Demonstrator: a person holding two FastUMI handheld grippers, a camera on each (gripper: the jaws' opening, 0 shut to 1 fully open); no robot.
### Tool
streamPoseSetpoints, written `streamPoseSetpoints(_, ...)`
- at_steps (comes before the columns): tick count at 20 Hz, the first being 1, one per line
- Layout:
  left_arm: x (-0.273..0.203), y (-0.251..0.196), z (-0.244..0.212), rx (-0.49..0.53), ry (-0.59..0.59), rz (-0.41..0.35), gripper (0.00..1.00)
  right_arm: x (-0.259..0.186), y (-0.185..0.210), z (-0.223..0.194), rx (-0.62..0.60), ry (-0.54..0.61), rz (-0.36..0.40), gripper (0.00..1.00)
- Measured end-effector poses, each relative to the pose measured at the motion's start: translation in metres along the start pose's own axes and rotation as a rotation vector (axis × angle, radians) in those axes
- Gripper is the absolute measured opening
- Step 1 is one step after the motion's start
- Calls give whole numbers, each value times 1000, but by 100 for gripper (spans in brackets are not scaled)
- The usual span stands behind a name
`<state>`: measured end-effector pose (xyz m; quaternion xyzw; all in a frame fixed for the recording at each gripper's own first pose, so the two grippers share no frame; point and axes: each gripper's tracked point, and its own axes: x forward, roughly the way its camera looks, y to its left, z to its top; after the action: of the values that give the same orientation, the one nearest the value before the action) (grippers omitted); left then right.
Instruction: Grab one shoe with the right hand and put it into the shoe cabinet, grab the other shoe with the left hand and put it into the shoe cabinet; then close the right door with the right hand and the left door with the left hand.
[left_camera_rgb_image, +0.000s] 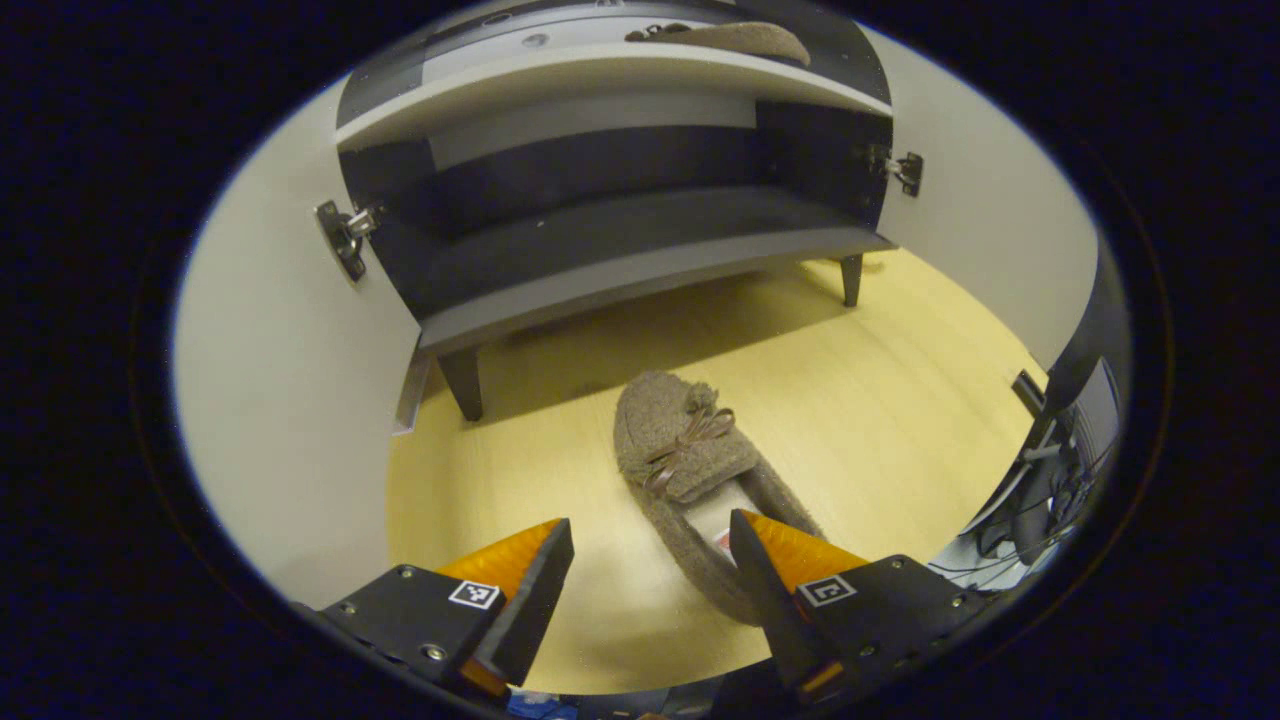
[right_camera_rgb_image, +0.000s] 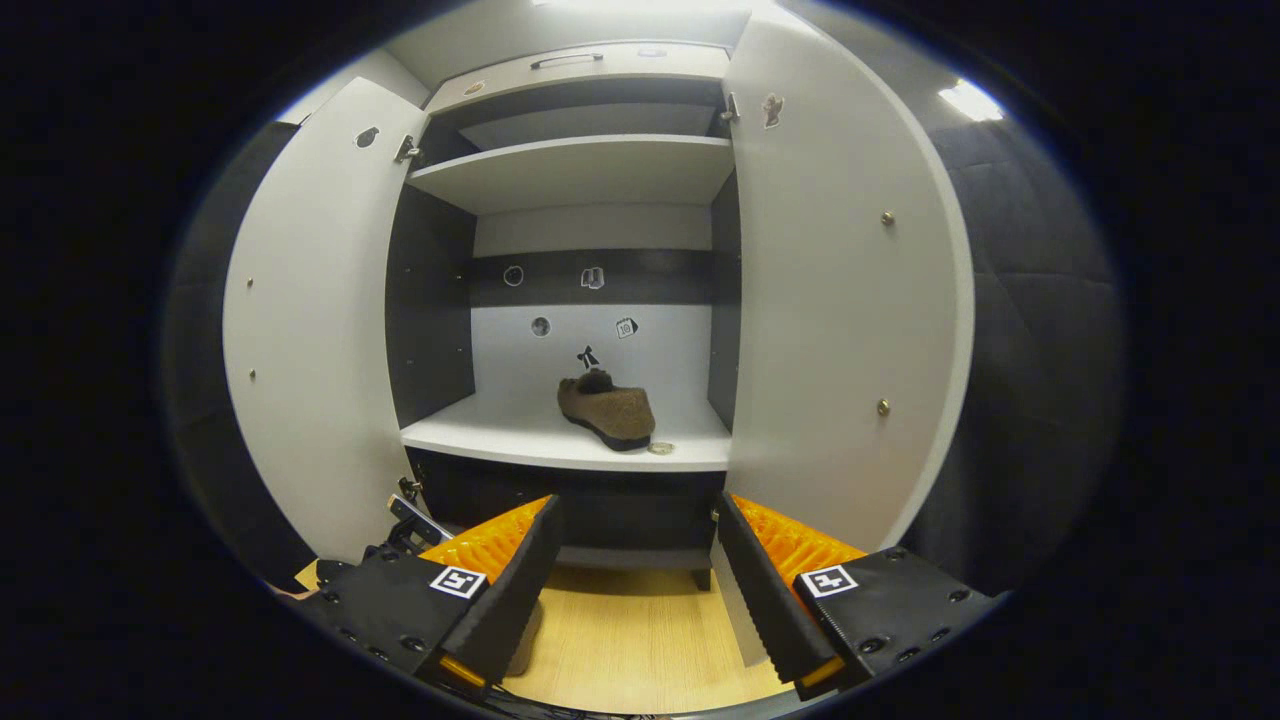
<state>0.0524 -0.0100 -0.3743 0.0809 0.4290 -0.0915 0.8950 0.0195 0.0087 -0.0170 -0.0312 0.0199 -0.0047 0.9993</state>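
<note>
I see the shoe cabinet (right_camera_rgb_image: 590, 270) filling the centre of the right gripper view, both doors swung wide. One shoe (right_camera_rgb_image: 607, 411) sits on its middle shelf (right_camera_rgb_image: 520, 440). The other shoe (left_camera_rgb_image: 690, 470) lies on the floor (left_camera_rgb_image: 900, 400), lower centre of the left gripper view. My left tongs (left_camera_rgb_image: 650, 560) and right tongs (right_camera_rgb_image: 635, 545) both stand apart, holding nothing.

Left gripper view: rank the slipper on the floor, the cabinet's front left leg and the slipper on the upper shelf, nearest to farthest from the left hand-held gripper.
1. Slipper on the floor: its heel end lies by the right finger of the left hand-held gripper.
2. Front left leg: farther up, left of centre, under the cabinet's bottom shelf.
3. Slipper on the upper shelf: top of the view, right of centre.
</note>
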Motion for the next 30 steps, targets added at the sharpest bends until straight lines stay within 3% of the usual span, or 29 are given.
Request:
streamPoseSetpoints(4, 28, 0, -13, -68, 60, -28, 92, -21, -17, -26, 29, 49, -68, 98)
streamPoseSetpoints(12, 53, -3, 1, -77, 66, -119, 91, -67, -59, -63, 84, 166, -244, 98)
streamPoseSetpoints(14, 57, -6, 2, -124, 75, -136, 68, -79, -69, -70, 118, 187, -288, 96)
streamPoseSetpoints(15, 59, -6, 0, -131, 83, -142, 68, -84, -76, -73, 128, 198, -314, 98)
streamPoseSetpoints(16, 59, -7, 1, -134, 77, -155, 75, -90, -85, -75, 139, 202, -340, 98)
streamPoseSetpoints(17, 61, -4, 4, -135, 70, -145, 68, -94, -94, -73, 150, 201, -365, 98)
streamPoseSetpoints(18, 61, -6, 5, -135, 73, -146, 39, -99, -102, -72, 159, 199, -390, 98)
streamPoseSetpoints(21, 66, 6, 6, -128, 56, -83, 28, -113, -133, -66, 170, 181, -472, 98)
streamPoseSetpoints(22, 67, 7, 4, -157, 67, -65, 14, -116, -141, -63, 179, 171, -493, 98)
streamPoseSetpoints(24, 65, 7, 6, -170, 67, -69, 5, -119, -156, -60, 190, 158, -526, 98)
streamPoseSetpoints(30, 59, 7, 0, -215, 97, -72, 2, -109, -195, -49, 179, 129, -568, 98)
